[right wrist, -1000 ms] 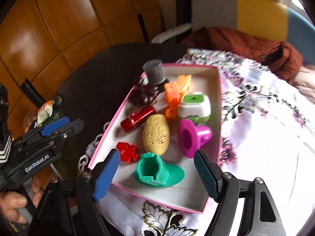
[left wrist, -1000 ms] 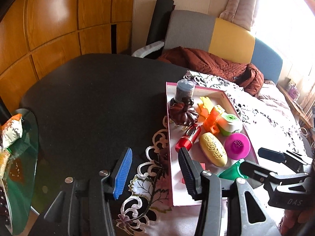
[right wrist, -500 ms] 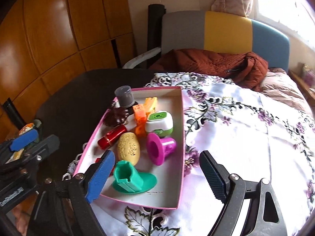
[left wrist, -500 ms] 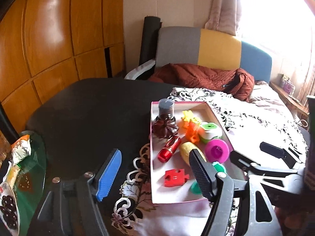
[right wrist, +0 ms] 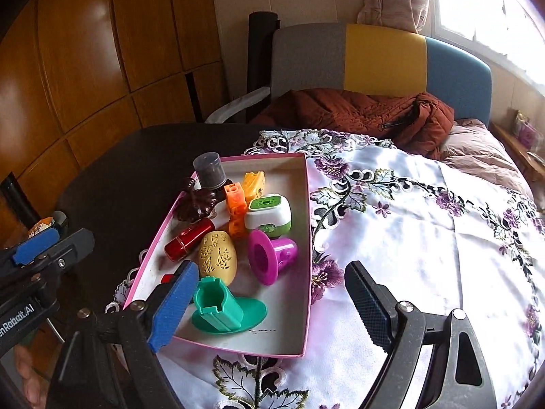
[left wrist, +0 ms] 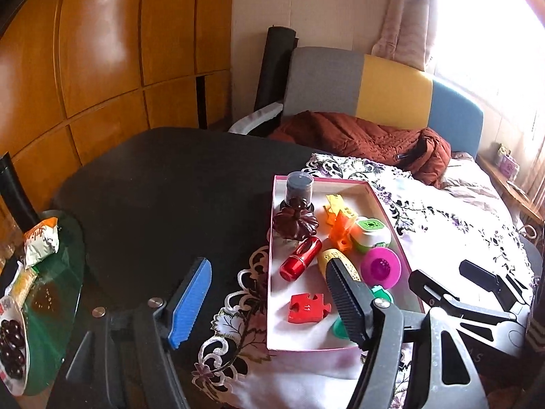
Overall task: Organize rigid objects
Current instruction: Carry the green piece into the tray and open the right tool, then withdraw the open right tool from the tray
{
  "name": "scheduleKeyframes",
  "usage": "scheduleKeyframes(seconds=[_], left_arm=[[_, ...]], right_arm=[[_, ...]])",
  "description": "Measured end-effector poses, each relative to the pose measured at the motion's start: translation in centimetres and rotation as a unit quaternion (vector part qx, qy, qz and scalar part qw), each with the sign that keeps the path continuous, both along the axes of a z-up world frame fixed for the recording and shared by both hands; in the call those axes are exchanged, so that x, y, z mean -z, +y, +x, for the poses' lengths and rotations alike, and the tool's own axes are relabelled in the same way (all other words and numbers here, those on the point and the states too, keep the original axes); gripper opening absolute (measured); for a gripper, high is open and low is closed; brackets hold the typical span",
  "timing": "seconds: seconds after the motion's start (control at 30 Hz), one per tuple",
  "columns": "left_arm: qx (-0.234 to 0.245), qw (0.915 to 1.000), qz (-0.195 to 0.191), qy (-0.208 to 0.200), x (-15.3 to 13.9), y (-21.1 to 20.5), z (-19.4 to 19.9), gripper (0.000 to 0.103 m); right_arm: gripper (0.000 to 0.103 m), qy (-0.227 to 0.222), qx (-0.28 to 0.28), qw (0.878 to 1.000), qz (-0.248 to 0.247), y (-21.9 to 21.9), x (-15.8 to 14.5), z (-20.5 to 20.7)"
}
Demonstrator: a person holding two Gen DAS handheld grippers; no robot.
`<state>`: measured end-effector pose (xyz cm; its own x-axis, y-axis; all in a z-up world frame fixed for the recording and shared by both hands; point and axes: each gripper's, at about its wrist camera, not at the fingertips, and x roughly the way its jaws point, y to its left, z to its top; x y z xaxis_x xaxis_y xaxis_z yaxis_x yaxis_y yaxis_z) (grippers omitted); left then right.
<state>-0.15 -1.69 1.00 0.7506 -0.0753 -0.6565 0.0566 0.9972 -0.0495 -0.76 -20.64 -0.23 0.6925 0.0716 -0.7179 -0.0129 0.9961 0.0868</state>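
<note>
Both my left claw [left wrist: 265, 293] and right claw [right wrist: 272, 293], jaws just opened, hang spread and empty. The green plastic flanged cup [right wrist: 224, 310] looks light, stiff, slippery; I would pinch its walls.

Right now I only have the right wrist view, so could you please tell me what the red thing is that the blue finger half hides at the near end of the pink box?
Observer: It is a red puzzle piece, lying flat on the floor of the pink box, with the number 11 on it.
Operator: Thank you. Is the left hand-held gripper holding anything?
Observer: No. The left hand-held gripper is open with nothing between its fingers; its jaws have just been opening.
Operator: And what stands beyond the table's left edge?
Observer: A green glass side table carrying a dish of dark round pieces.
</note>
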Motion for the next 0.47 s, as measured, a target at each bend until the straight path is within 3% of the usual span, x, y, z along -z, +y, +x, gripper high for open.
scheduleKeyframes(seconds=[0.13, 0.23, 0.47], left_arm=[[-0.001, 1.0, -0.004, 0.006, 0.29, 0.24, 0.17, 0.069], [-0.001, 0.9999, 0.013, -0.006, 0.36, 0.2, 0.11, 0.054], [0.002, 0.9999, 0.011, -0.01, 0.3, 0.52, 0.24, 0.05]], right_arm=[[0.088, -0.002, 0.0, 1.0, -0.003, 0.21, -0.06, -0.06], [0.088, 0.0, -0.002, 1.0, -0.004, 0.34, 0.04, -0.04], [0.088, -0.001, -0.001, 1.0, -0.005, 0.37, 0.11, 0.05]])
